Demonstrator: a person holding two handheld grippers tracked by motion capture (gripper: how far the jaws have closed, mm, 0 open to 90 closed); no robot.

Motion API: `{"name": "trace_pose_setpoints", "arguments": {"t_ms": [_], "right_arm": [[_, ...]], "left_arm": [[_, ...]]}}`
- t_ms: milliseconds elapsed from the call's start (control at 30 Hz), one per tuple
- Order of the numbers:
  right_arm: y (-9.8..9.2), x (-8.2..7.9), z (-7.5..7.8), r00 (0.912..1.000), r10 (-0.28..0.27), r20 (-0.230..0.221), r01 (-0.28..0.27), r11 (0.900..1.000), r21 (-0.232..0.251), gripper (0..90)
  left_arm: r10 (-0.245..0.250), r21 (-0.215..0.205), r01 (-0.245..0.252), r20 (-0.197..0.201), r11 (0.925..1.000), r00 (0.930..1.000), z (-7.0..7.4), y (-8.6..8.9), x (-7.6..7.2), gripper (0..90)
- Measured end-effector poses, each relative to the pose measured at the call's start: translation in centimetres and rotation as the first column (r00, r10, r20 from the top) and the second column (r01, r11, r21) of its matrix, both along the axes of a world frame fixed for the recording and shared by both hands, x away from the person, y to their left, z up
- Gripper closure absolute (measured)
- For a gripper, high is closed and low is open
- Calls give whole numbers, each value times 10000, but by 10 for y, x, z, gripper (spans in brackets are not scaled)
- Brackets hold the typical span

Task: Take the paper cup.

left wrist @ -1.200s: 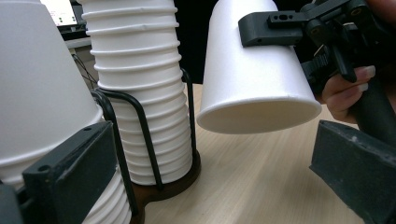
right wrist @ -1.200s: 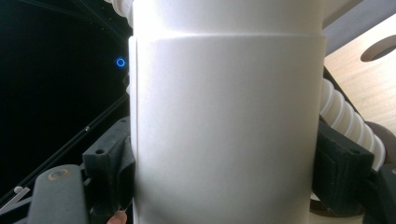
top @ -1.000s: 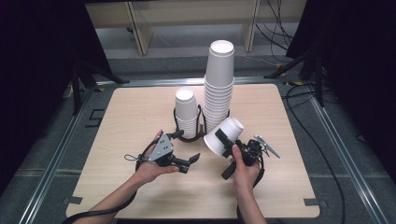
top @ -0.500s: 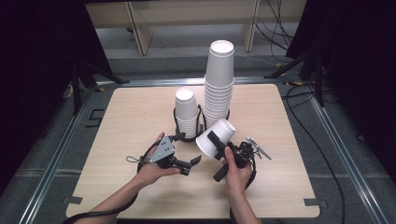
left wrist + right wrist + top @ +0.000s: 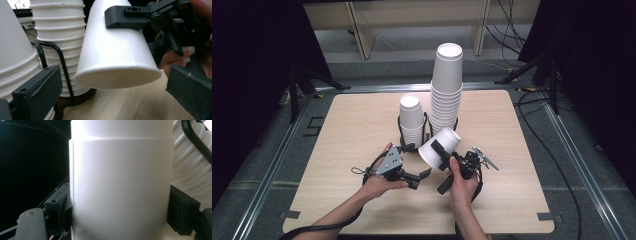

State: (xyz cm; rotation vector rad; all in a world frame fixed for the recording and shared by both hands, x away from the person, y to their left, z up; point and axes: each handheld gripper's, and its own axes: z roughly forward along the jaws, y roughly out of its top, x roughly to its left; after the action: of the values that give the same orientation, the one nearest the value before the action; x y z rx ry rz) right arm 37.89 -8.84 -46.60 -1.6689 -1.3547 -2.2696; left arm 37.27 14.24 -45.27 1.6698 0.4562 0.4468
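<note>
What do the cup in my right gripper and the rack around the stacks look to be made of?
The cup looks like paper: matte white, with a rolled rim and a vertical side seam visible in the right gripper view. The rack appears to be thin bent wire, likely metal with a smooth black coating, though plastic can't be ruled out. The right gripper clamps the cup.

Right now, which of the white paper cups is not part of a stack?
The single cup clamped in the right gripper, tilted above the table. All the others sit nested upside down in the short stack and the tall stack.
</note>
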Motion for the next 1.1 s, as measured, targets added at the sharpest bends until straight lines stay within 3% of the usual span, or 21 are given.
{"name": "trace_pose_setpoints", "arguments": {"t_ms": [33,67,133,300,367,467,500,667,767,833,900,933,1100], "right_arm": [[2,-1,1,9996,88,-262,-81,9996,259,209],[2,-1,1,9998,96,-159,-93,9998,197,209],[3,-1,1,9993,80,-363,-69,9995,306,209],[5,0,1,9996,228,-137,-222,9988,441,209],[6,1,0,9999,24,-151,-22,9999,170,209],[6,1,1,9997,186,-168,-180,9991,377,210],[7,1,1,9997,183,-163,-176,9991,395,210],[7,1,0,9999,52,-119,-49,9997,231,212],[7,0,1,9994,135,-327,-118,9986,508,212],[7,0,0,9998,141,-168,-131,9985,538,212],[7,0,0,9997,166,-171,-157,9984,552,213],[8,0,1,9998,135,-141,-127,9984,549,213],[7,0,2,9995,297,-83,-291,9978,590,215]], "left_arm": [[-5,-19,5,-27,10000,10000,0,-1,0,0],[-49,4,49,-18,10000,10000,0,-1,1,0],[-15,25,15,-11,10000,10000,-1,-2,2,0],[-50,34,50,-42,10000,10000,-2,-5,2,0],[112,107,-113,61,9999,9999,-3,-5,3,0],[106,-42,-106,26,9999,9999,-5,-6,5,0],[254,125,-254,61,9996,9997,-5,-5,5,0],[303,-53,-304,-187,9995,9994,-8,-8,5,0],[229,12,-229,-59,9997,9997,-9,-8,6,0],[158,-28,-158,-88,9999,9998,-9,-8,6,0],[130,-262,-131,-48,9996,9999,-10,-9,7,0],[327,-66,-327,-64,9994,9994,-8,-7,6,0],[457,19,-457,164,9990,9988,-6,-5,7,0]]}}
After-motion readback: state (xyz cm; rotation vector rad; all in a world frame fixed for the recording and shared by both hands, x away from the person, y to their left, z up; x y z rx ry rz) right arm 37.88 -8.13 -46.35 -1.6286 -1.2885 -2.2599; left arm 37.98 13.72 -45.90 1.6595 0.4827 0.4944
